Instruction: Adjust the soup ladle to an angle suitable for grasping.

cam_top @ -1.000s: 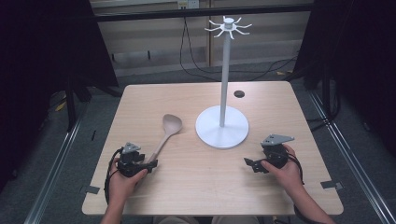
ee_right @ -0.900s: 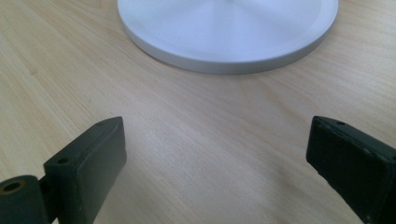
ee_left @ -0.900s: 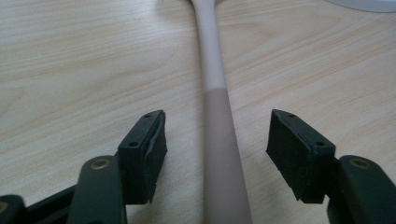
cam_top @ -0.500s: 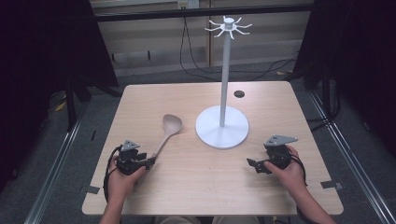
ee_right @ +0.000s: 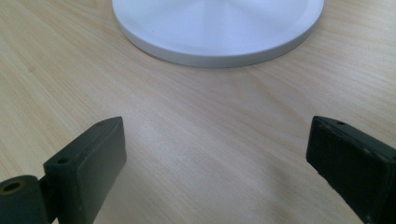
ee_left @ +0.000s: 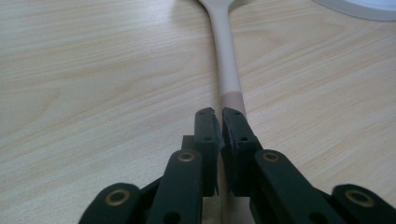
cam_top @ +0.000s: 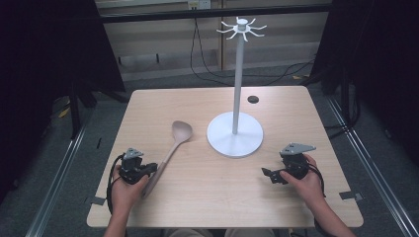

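A wooden spoon [cam_top: 181, 131] lies on the table [cam_top: 212, 197], bowl toward the far side, handle [ee_left: 226, 60] running back to my left gripper [cam_top: 154, 169]. The left gripper's jaws have just been closing. In the left gripper view, that gripper [ee_left: 220, 112] is shut to a thin slit, with the wider handle passing beneath the jaws, not between them. My right gripper [cam_top: 267, 175] rests low near the front right. Seen in its own view, the right gripper [ee_right: 215, 135] stands wide open over bare wood with nothing between the pads.
A white stand with a round base [cam_top: 234, 134] and a tall pole [cam_top: 238, 74] topped by hooks stands mid-table; the base [ee_right: 215, 28] lies just ahead of the right gripper. A small dark hole [cam_top: 253, 99] sits near the far edge. Dark floor surrounds the table.
The left gripper's jaws look drawn together compared with a second ago. Both hands, the spoon and the stand stay where they were.
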